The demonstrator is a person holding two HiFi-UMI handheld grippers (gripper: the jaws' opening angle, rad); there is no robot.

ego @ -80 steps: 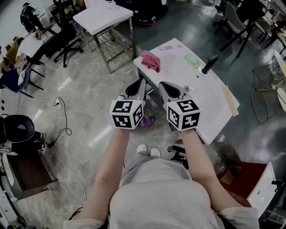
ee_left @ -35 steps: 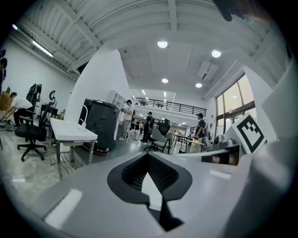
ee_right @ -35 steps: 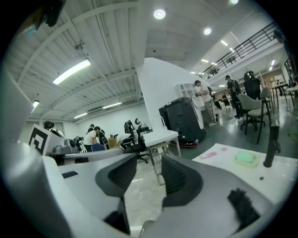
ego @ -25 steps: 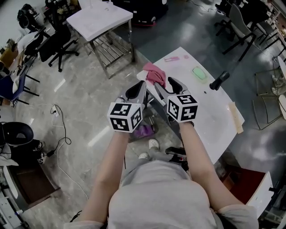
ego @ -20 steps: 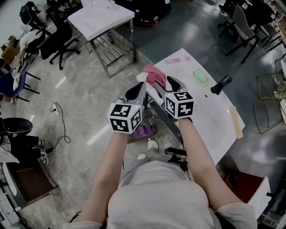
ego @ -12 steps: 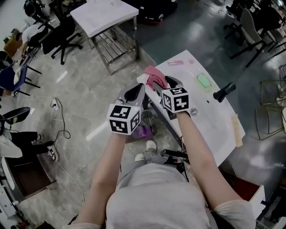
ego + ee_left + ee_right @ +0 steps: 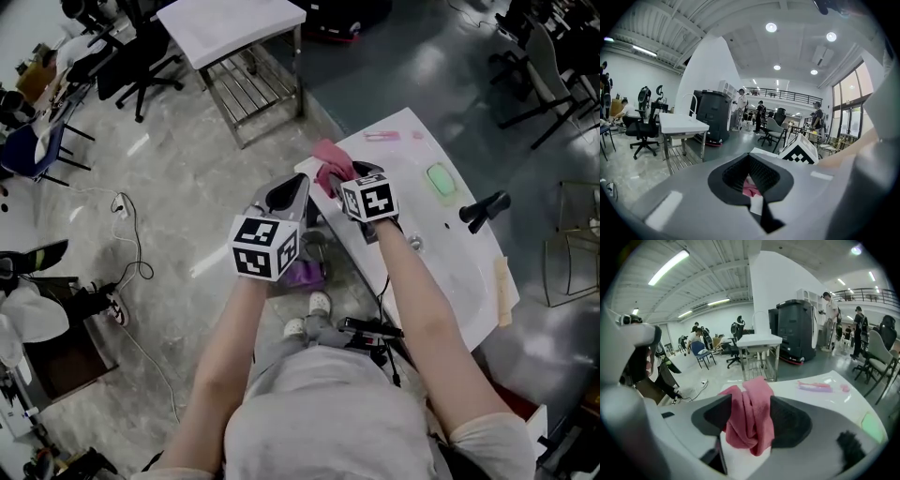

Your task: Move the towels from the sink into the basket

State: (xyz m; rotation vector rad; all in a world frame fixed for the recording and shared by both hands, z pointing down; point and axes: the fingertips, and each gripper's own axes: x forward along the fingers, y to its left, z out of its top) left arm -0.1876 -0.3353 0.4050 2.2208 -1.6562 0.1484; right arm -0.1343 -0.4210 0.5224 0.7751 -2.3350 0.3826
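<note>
Head view: the pink towel [image 7: 328,157] lies at the corner of the bench [image 7: 441,244]. Your right claw [image 7: 345,174] is at it and your left claw [image 7: 286,195] hangs just off the bench edge.
Left gripper view: your claw is clenched on nothing, with the towel [image 7: 749,189] glimpsed beyond it.
Right gripper view: your claw is released, one jaw on each side of the towel [image 7: 752,427].
Progress: barely begun, I judge. You still have to grip, lift and carry it. I cannot pick out a basket.

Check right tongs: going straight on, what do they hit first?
The pink towel, lying on the white sink top between the open right tongs; touching yet or not, I can't tell.
</note>
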